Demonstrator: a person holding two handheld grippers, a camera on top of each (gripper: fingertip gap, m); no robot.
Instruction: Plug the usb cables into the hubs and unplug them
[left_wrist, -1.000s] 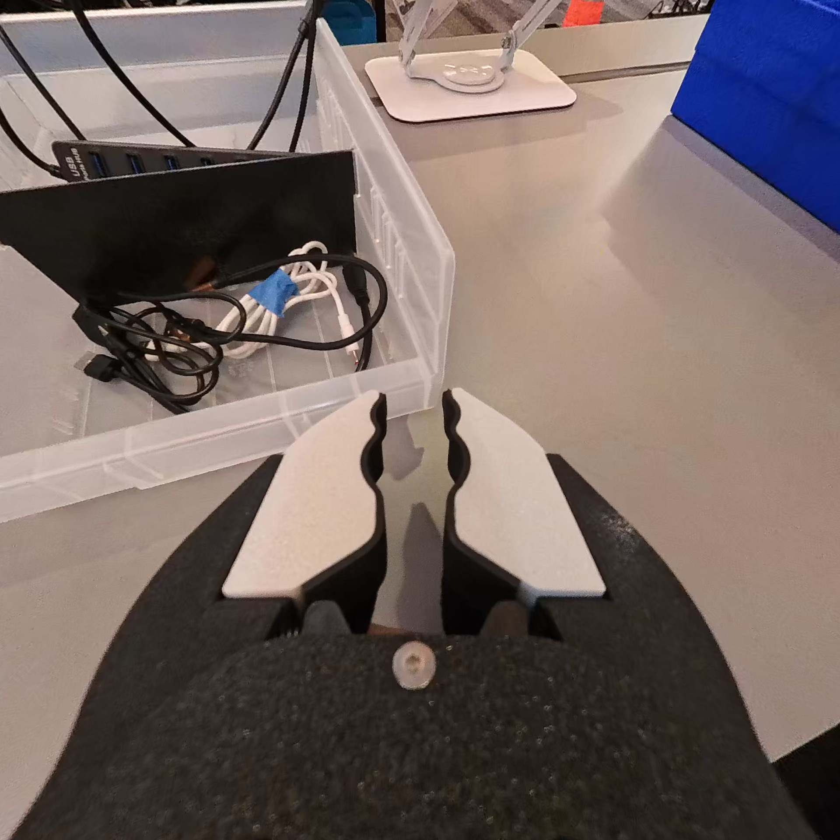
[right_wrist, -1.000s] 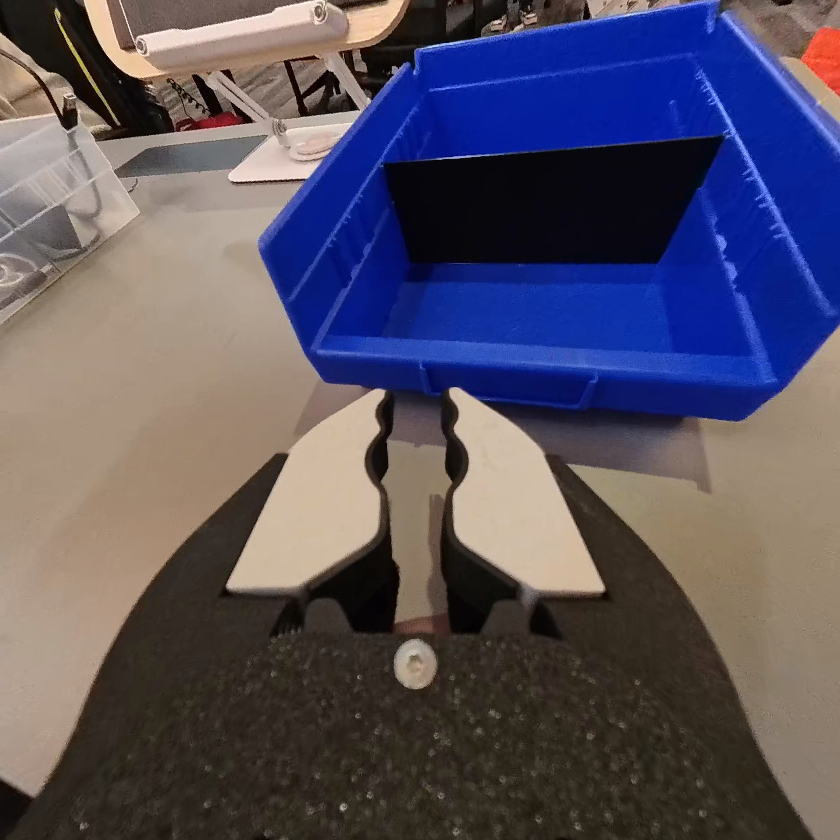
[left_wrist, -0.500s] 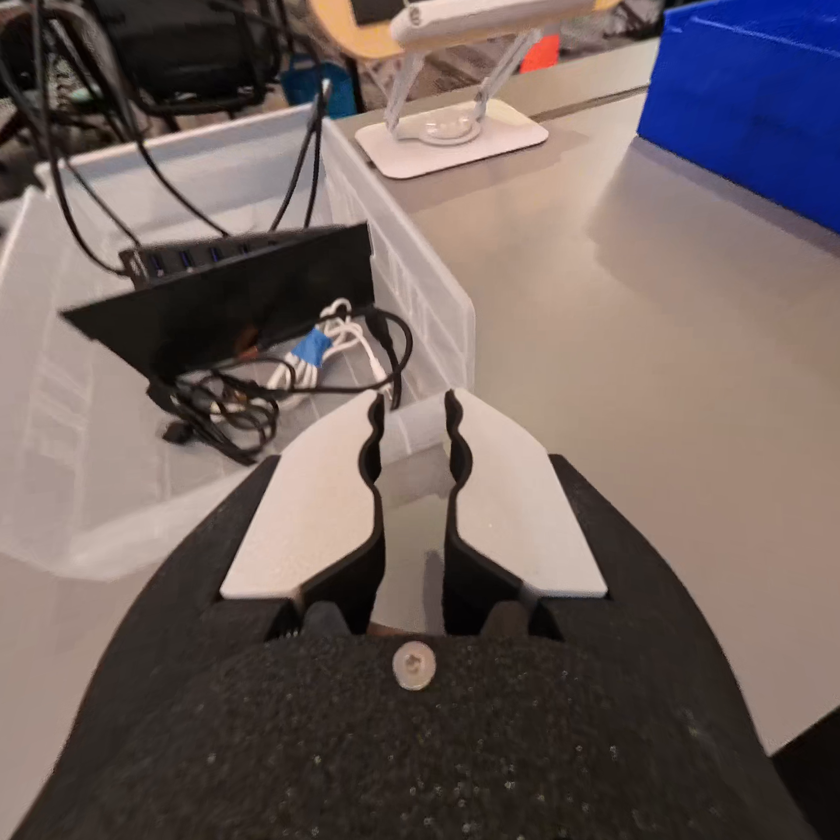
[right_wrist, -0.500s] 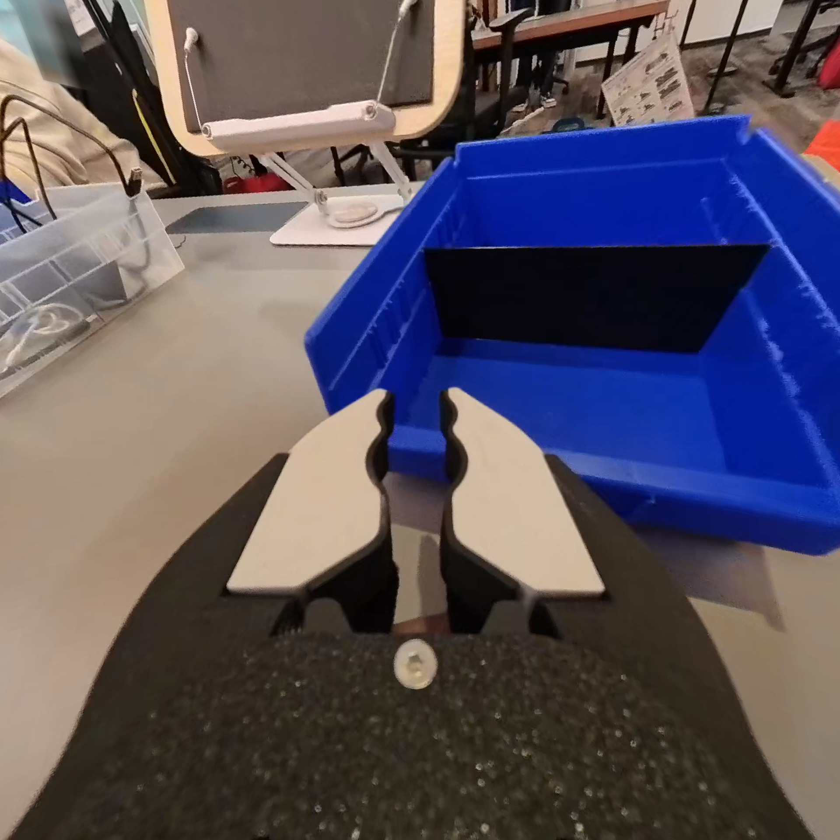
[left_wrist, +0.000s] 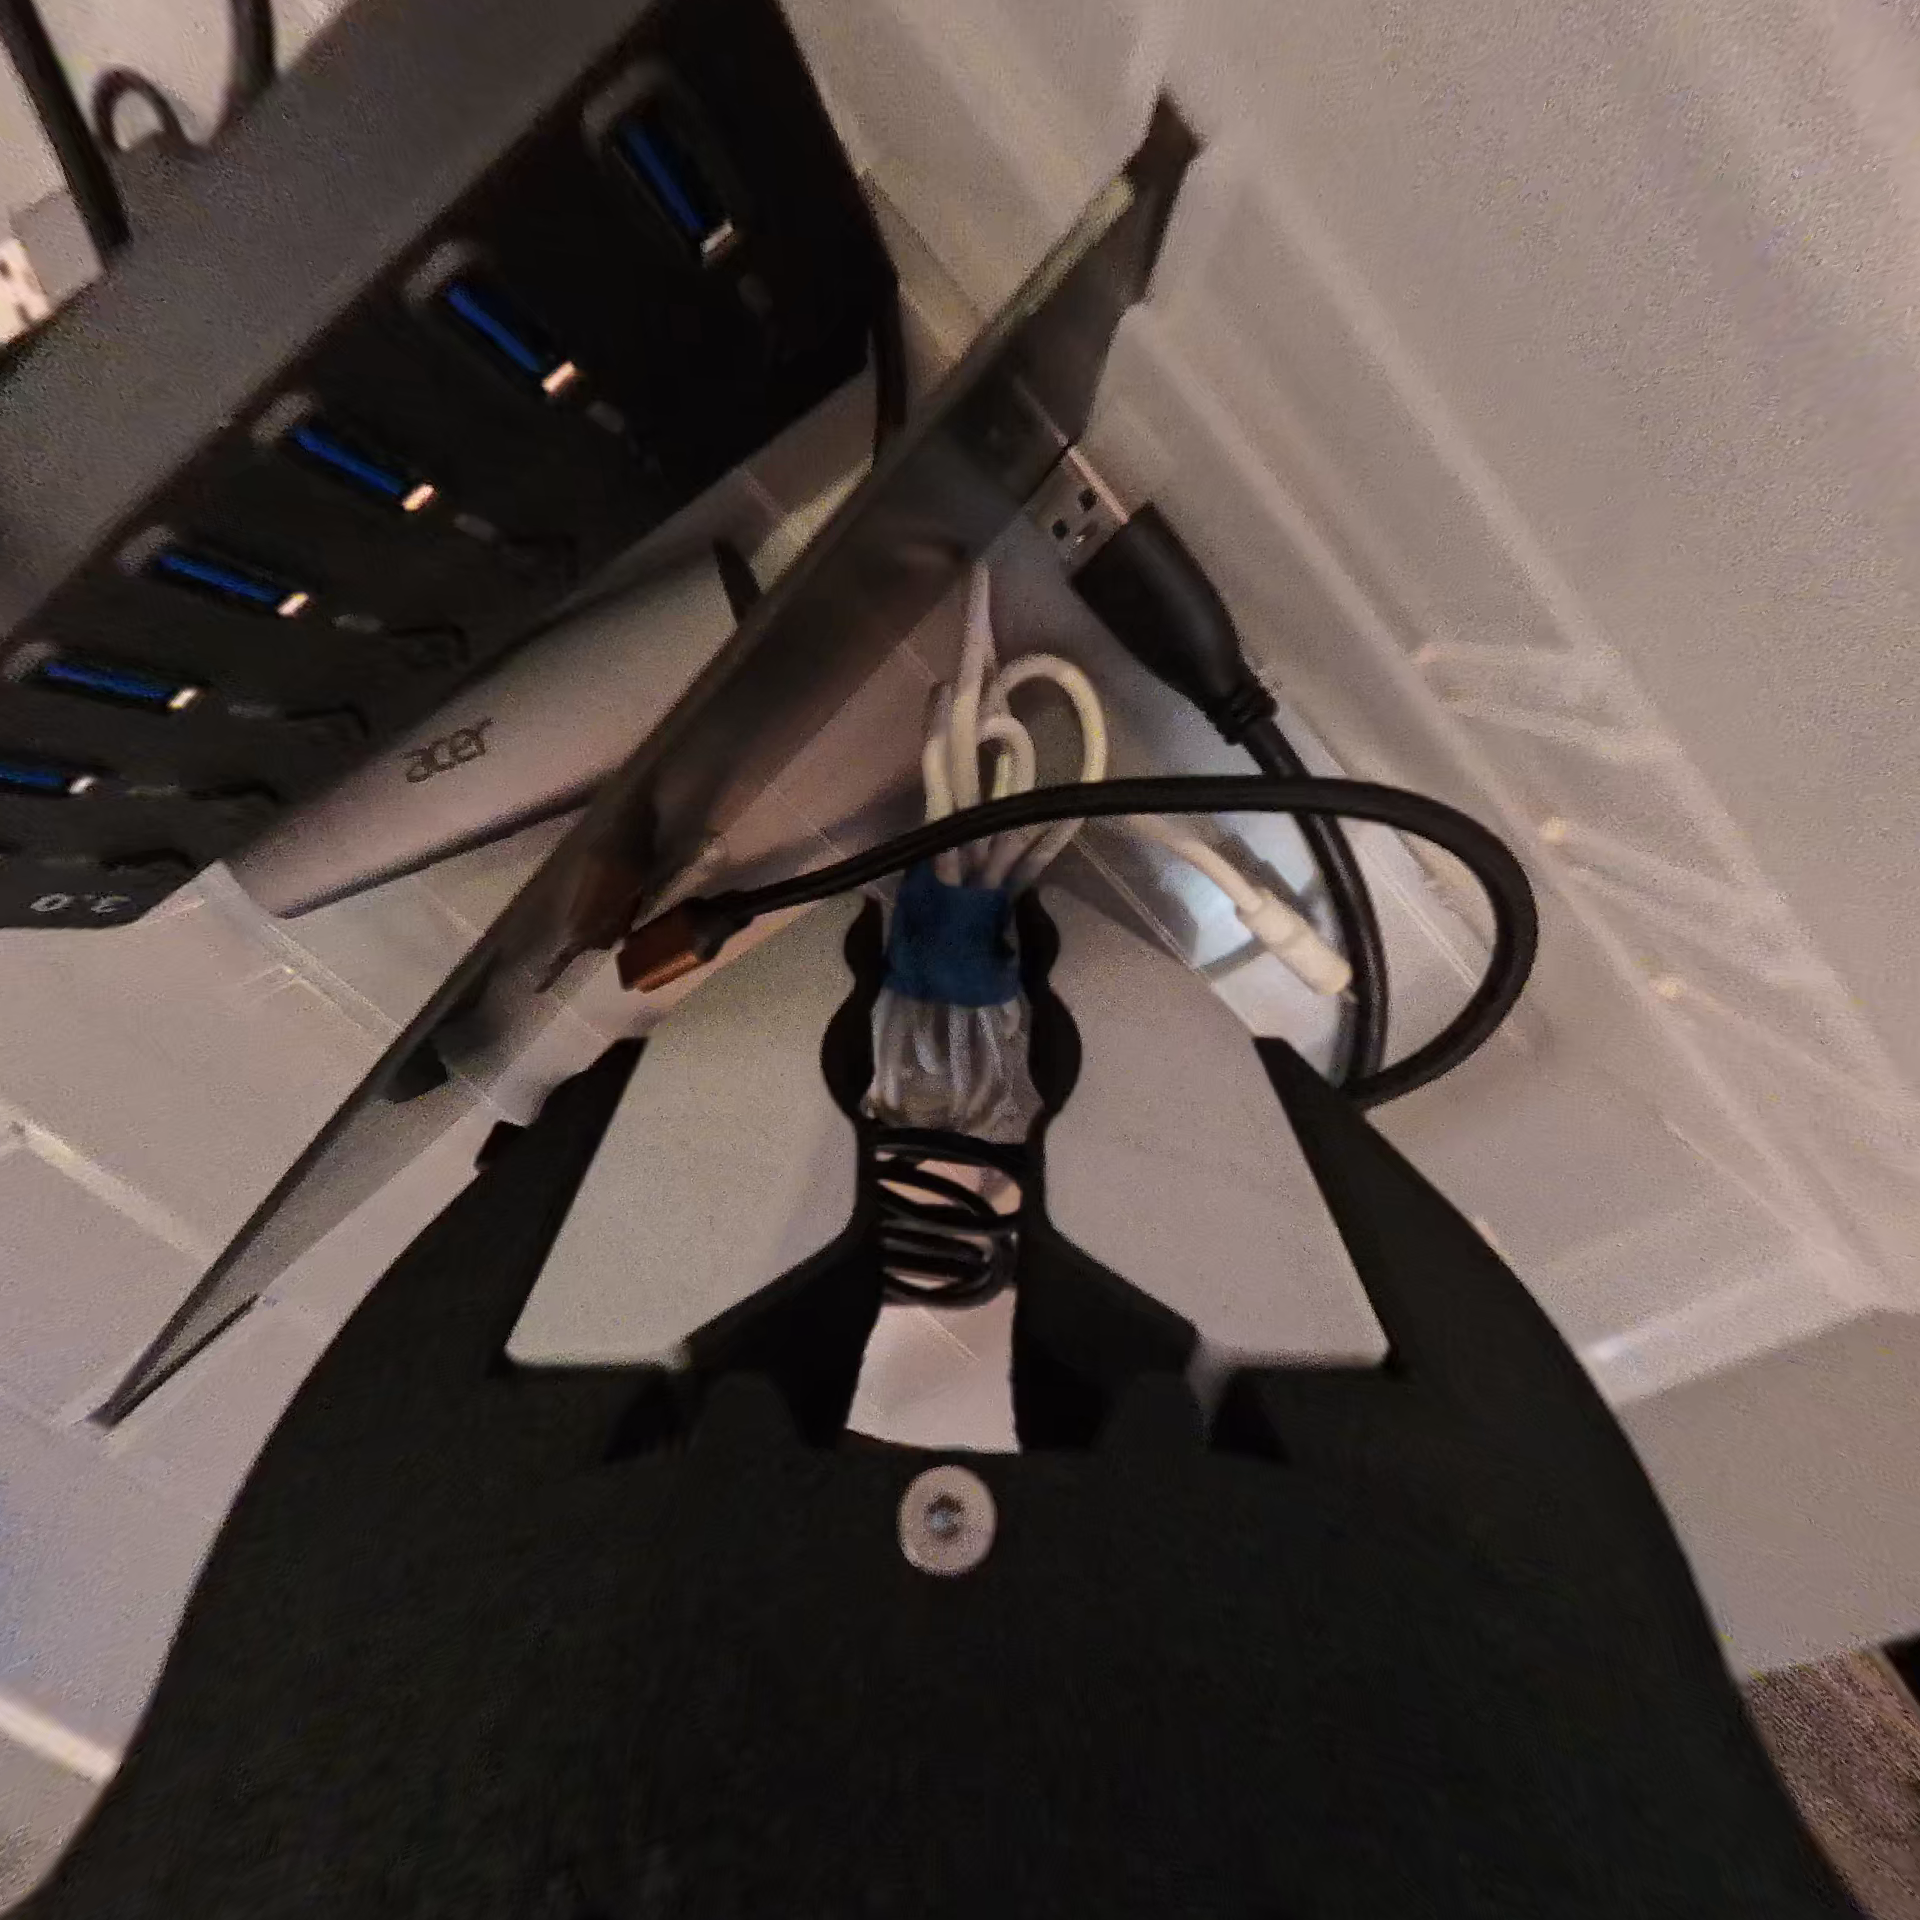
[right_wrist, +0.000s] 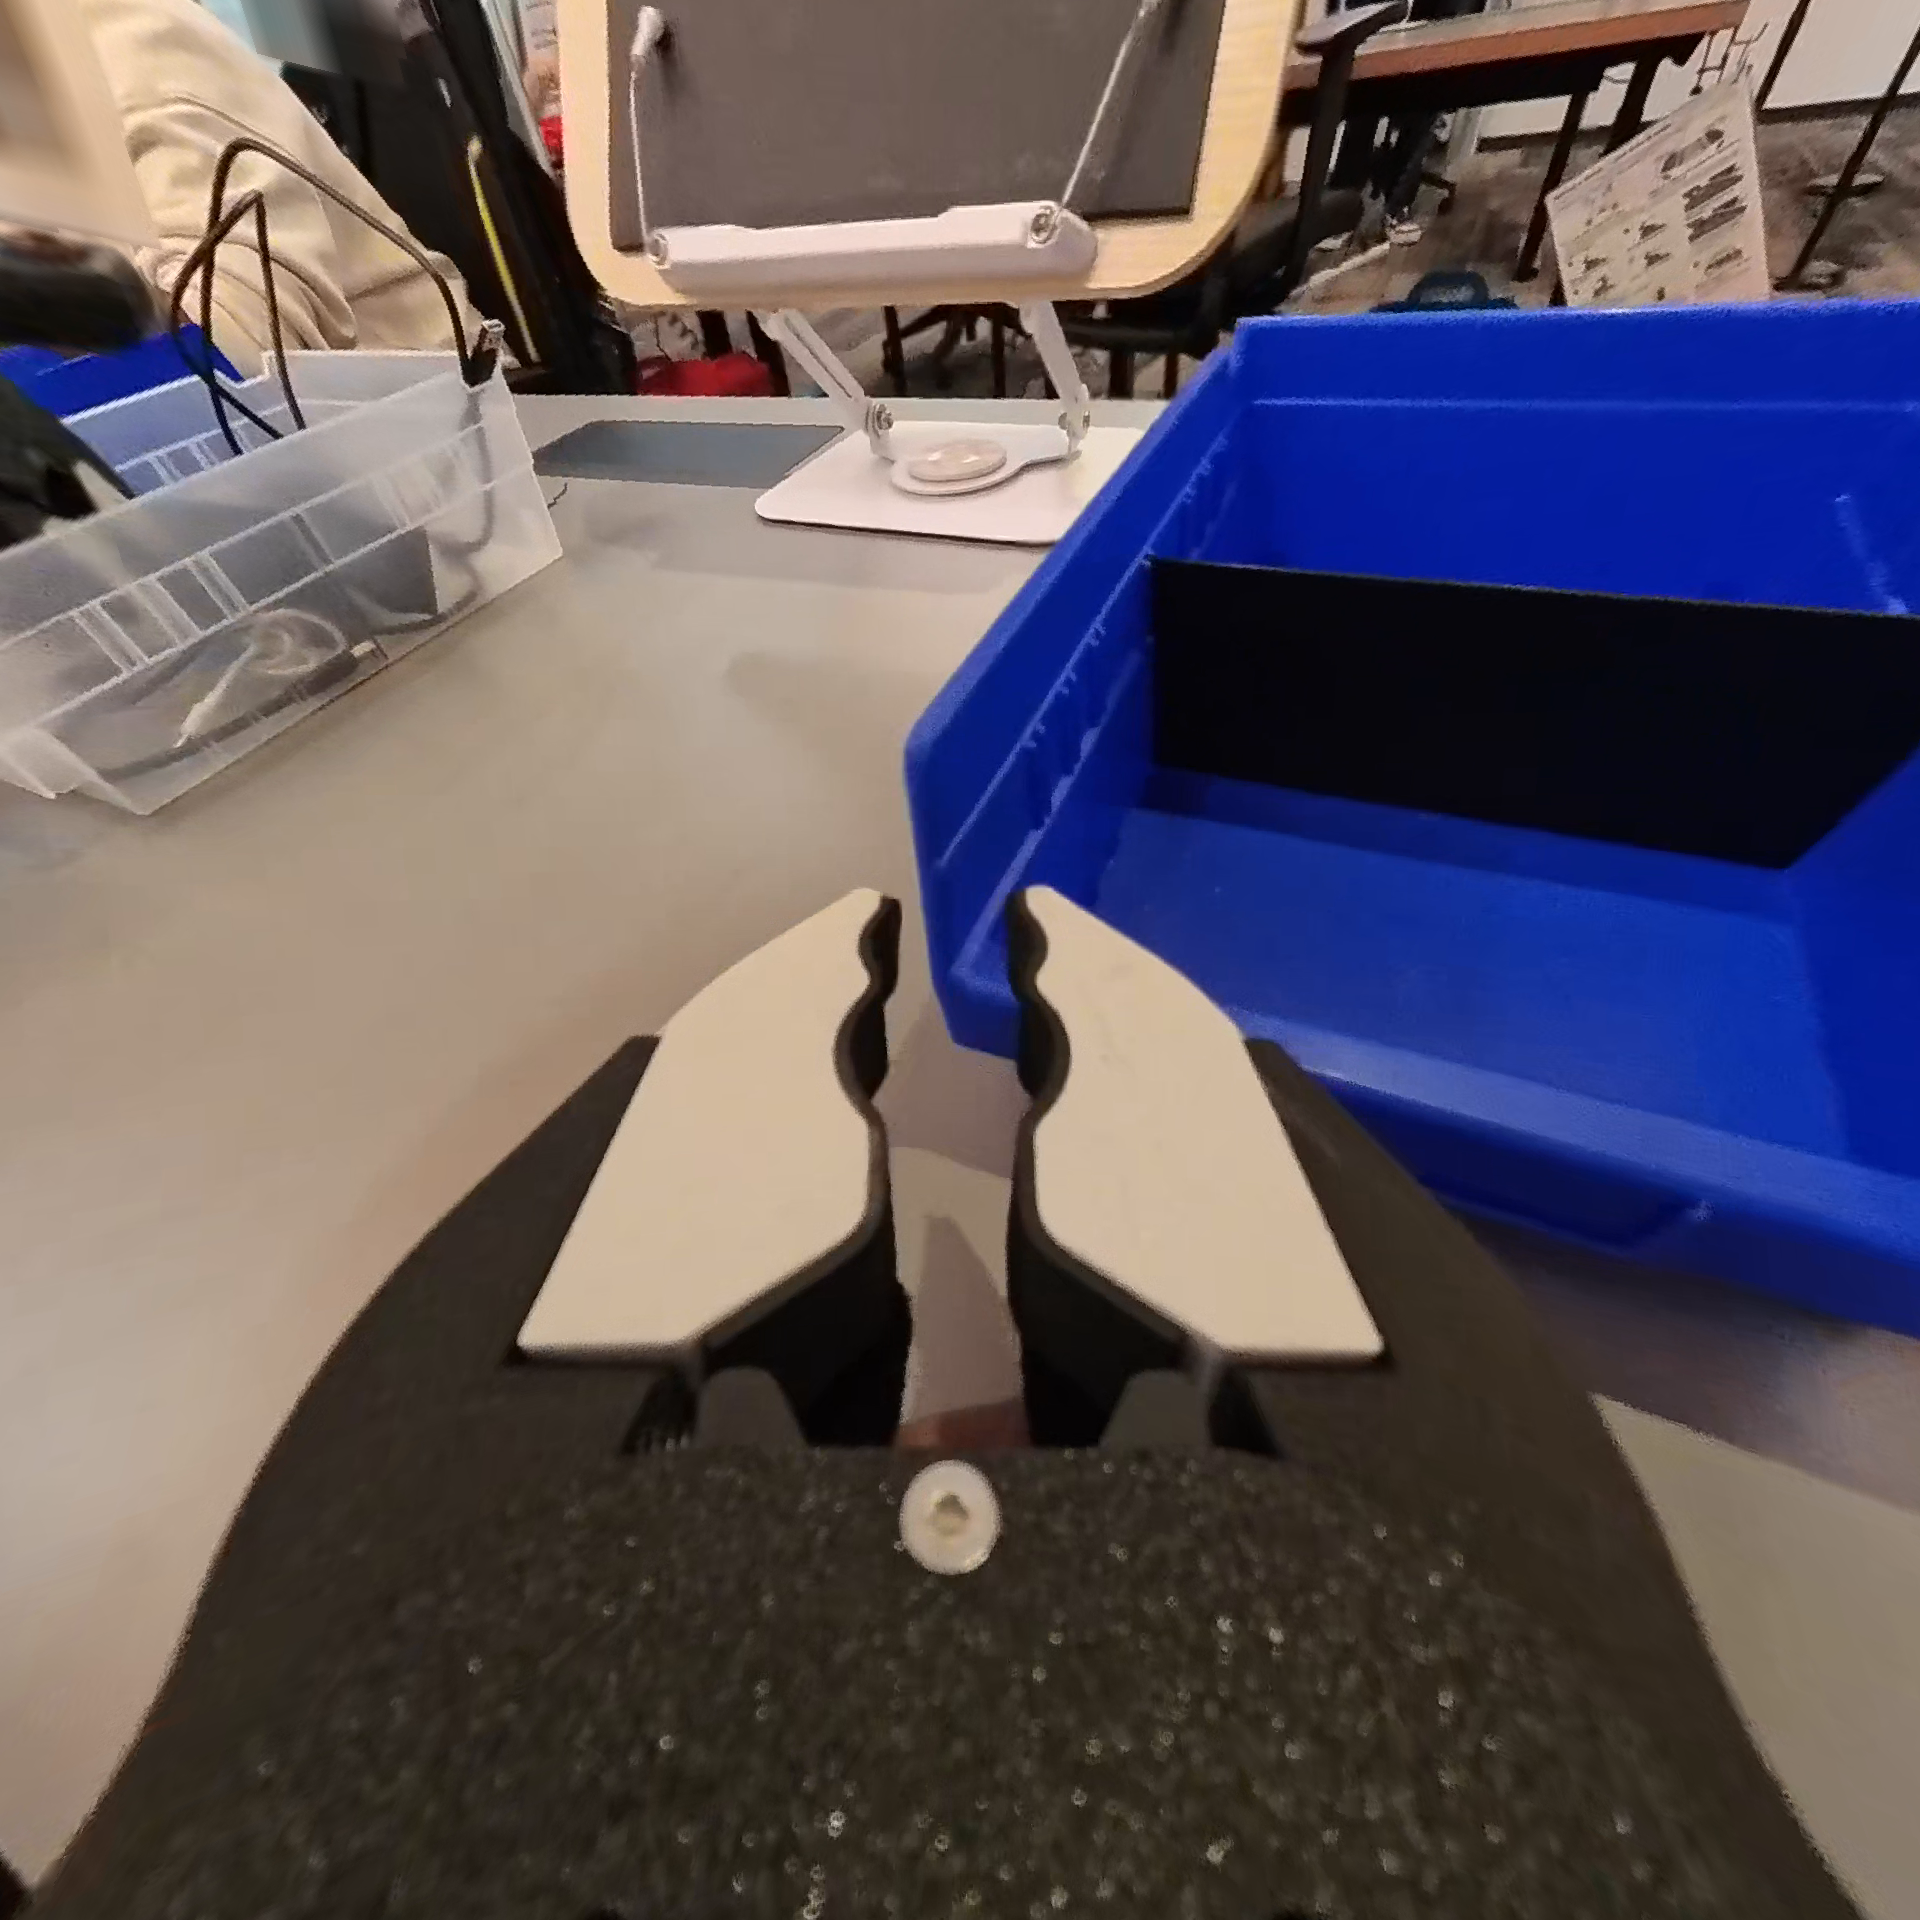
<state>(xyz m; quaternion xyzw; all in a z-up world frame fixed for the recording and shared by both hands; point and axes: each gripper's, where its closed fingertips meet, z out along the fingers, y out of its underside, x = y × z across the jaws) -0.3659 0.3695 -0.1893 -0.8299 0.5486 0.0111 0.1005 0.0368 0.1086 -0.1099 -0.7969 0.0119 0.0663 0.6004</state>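
Note:
In the left wrist view my left gripper (left_wrist: 951, 925) is down inside the clear bin (left_wrist: 1558, 520). Its jaws stand open on either side of a white cable bundle (left_wrist: 951, 1049) wrapped in blue tape (left_wrist: 951, 951). A black coiled cable (left_wrist: 940, 1226) lies under the bundle. A grey USB hub (left_wrist: 499, 769) with several blue ports lies behind a black divider (left_wrist: 831, 582). A black USB-A plug (left_wrist: 1081, 514) and a braided black cable (left_wrist: 1247, 800) with a copper-coloured end (left_wrist: 665, 951) lie close ahead. My right gripper (right_wrist: 954, 914) is open and empty above the table.
A blue bin (right_wrist: 1039, 665) with a black divider (right_wrist: 1507, 707) stands just right of my right gripper. The clear bin (right_wrist: 260, 582) with cables stands at the left. A white tablet stand (right_wrist: 935, 478) is at the back, and a person in a cream sleeve (right_wrist: 239, 187) is behind.
My left gripper has dropped from above the table into the clear bin and now straddles the taped white bundle. My right gripper has shifted left along the blue bin, still open.

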